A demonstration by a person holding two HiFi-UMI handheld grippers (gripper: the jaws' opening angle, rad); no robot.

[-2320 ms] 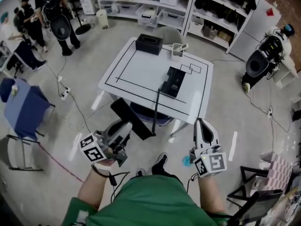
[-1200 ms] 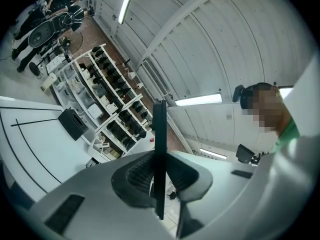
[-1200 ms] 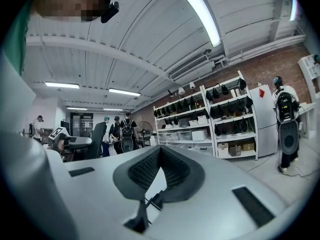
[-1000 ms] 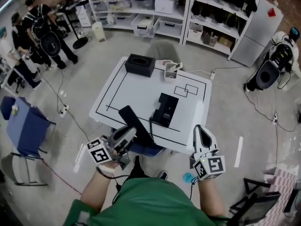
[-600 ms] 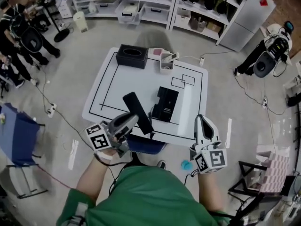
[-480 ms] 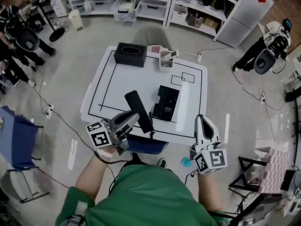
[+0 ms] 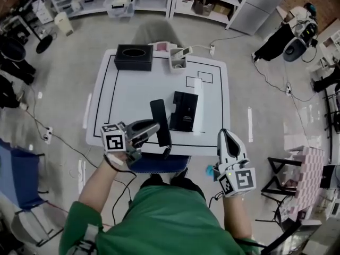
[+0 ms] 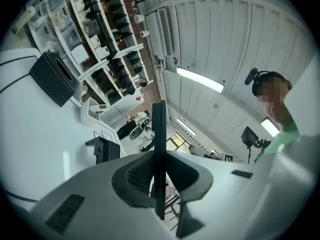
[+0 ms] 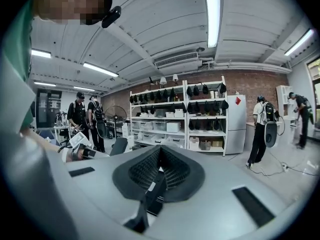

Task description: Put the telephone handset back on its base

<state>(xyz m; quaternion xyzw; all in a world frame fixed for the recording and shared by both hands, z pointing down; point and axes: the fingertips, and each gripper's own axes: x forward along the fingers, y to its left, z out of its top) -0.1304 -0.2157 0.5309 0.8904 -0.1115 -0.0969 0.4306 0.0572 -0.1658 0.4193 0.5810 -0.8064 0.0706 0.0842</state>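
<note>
Left claw (image 7: 153,127): closed hard on handset (image 7: 160,120), pads pressed against its two broad faces (in the left claw view, visible only as a thin dark edge standing up between the jaws). Carried in the person's left hand (image 7: 116,155), marker cube facing up.

Handset: black, slim, lifted over the near part of the white worktop (image 7: 133,92), inside the black border line. Sits just left of base (image 7: 184,110), long axis roughly parallel to it; not seated on base. Contact with worktop: cannot tell.

Base: black, resting near the worktop centre.

Right claw (image 7: 227,135): jaws fully together, nothing between them. Held off the worktop, past its near right corner, above the floor (image 7: 265,89). Points toward shelves (image 9: 175,119) in the right claw view.

Also on worktop: black box (image 7: 134,57) at the far left corner; white holder (image 7: 178,64) just right of it, at the far edge. Both well apart from handset.
</note>
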